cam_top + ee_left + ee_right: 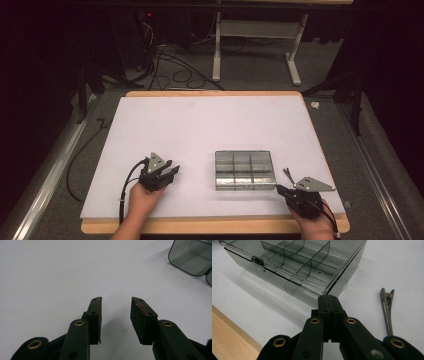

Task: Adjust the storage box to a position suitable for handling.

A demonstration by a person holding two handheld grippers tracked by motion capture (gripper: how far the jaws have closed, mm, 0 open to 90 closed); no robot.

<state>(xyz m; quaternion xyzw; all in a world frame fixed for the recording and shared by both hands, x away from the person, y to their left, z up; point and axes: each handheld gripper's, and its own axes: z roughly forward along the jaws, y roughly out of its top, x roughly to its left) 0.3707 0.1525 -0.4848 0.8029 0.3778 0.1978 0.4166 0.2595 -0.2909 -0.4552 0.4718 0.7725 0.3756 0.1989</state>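
From the high view, a clear compartment box (245, 170) sits on the white counter (200, 130), toward its near edge and right of the middle, its lid down. The left hand-held gripper (172, 170) rests low over the counter well to the left of the box, its tips pointing toward it. The right hand-held gripper (280, 189) lies at the box's near right corner, with a small metal clip (289, 175) just beside it on the counter.

In the left gripper view, the left hand-held gripper (116, 308) has its jaws parted with bare counter (50, 277) between them; a rounded corner of the box (192, 257) shows at the upper right.

In the right gripper view, the right hand-held gripper (329, 300) has its jaws pressed together with nothing between them, the tips close to the box (294, 267) at its corner. The box's dividers and a small latch (258, 262) are visible. The metal clip (387, 310) lies to the right, apart from the box.
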